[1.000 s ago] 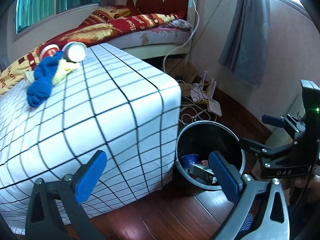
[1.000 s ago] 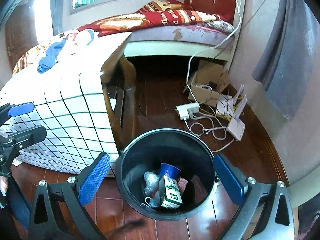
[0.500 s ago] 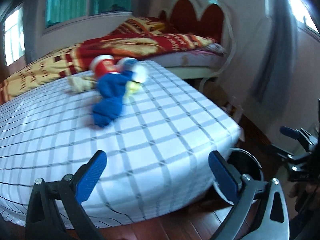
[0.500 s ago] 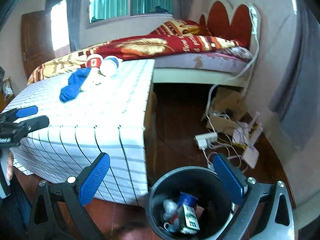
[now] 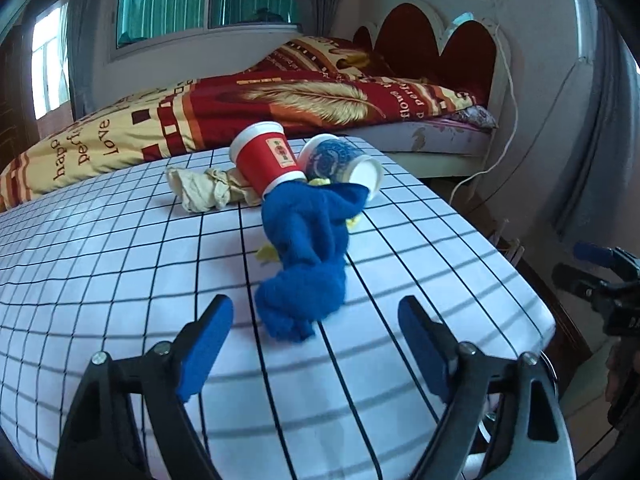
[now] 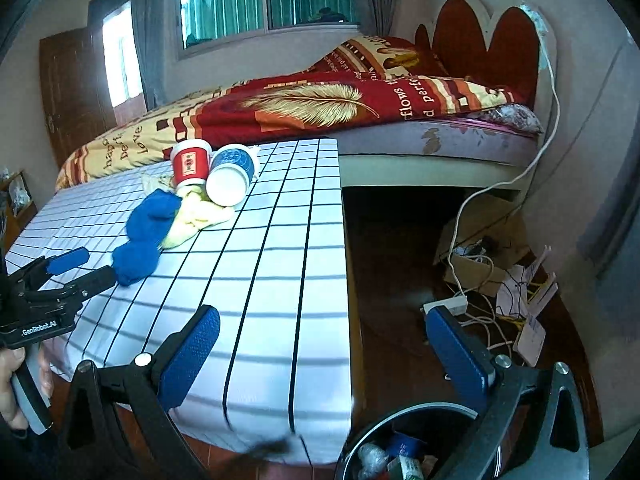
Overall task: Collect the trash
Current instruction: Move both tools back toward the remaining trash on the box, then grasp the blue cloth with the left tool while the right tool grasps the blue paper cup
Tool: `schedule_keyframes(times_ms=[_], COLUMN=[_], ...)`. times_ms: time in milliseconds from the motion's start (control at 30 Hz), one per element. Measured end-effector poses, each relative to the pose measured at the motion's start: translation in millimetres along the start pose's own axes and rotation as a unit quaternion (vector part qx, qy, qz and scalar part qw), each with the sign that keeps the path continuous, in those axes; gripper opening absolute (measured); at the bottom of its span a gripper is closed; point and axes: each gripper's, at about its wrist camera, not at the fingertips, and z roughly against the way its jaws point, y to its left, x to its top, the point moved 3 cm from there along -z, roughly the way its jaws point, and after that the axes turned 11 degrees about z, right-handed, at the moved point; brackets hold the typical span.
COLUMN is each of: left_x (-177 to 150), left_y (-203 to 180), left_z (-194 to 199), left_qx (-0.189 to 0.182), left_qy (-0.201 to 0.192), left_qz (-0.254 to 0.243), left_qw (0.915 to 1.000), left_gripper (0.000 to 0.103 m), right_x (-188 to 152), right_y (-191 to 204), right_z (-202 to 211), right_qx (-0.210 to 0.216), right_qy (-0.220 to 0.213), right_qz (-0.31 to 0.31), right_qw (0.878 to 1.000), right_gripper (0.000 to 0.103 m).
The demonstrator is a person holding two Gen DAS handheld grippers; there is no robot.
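Note:
A blue cloth [image 5: 308, 248] lies on the checked table [image 5: 120, 264], with a red paper cup [image 5: 266, 158], a blue-patterned paper cup [image 5: 340, 162], a crumpled beige wrapper [image 5: 204, 192] and a bit of yellow cloth [image 5: 268, 254] behind it. My left gripper [image 5: 316, 344] is open just in front of the blue cloth. My right gripper [image 6: 320, 354] is open and empty over the table's right edge, above the black bin [image 6: 384, 440] with trash in it. The right wrist view also shows the blue cloth [image 6: 146, 236], both cups [image 6: 212, 170] and the left gripper [image 6: 76, 268].
A bed with a red and yellow cover [image 6: 320, 108] stands behind the table. Cables, a power strip [image 6: 446, 304] and a cardboard box [image 6: 480, 256] lie on the wooden floor to the right. A grey curtain hangs at the right wall.
Both grippers have risen from the bin to table height. The left gripper swung left and closed in on the blue cloth. Both stay open.

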Motion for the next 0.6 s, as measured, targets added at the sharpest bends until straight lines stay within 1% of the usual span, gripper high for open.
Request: schedule_keyframes(times_ms=[67,133,233,267,300,333,433,567,600], left_x=[3.7,2.9,2.7,3.4,4.2,5.2,5.0,7.1,9.0], left_y=[2.7,3.6,5.1,6.3,7.5,10.0,16.4,36.7,41.7], left_z=[-15.2,-27.5,-39.0,-40.9,-41.3,-39.9,-29.2,-6.4,-5.7], left_qx=[-0.002,-0.003,-0.005,-0.008,-0.013,-0.021,-0.030,-0.029,-0.027], left_qy=[0.014,0.030,0.043,0.045,0.047,0.045,0.034,0.009,0.007], left_qz=[0.006,0.011,0.017,0.020,0.024,0.031,0.031,0.038,0.041], left_qw=[0.9999,0.9995,0.9989,0.9987,0.9985,0.9983,0.9985,0.9988,0.9987], left_gripper=[0.081,0.073,0.068,0.064,0.054,0.050,0.043,0.041,0.041], right_x=[7.3,13.0,20.6,23.1,25.5,27.5,34.8,50.4,57.1], right_y=[1.9,4.5,5.8,7.4,9.2,11.4,18.7,33.8,38.1], right_z=[-10.6,-21.0,-36.4,-41.6,-46.5,-50.4,-59.5,-70.3,-74.7], right_qx=[0.001,0.003,0.010,0.014,0.018,0.025,0.045,0.064,0.071], right_qy=[0.005,0.013,0.022,0.026,0.027,0.027,0.025,0.014,0.011], right_qz=[0.005,0.009,0.006,0.005,0.004,0.003,0.002,0.009,0.012], right_qw=[1.000,1.000,1.000,1.000,0.999,0.999,0.999,0.998,0.997], right_gripper=[0.103,0.103,0.103,0.103,0.103,0.103,0.103,0.103,0.103])
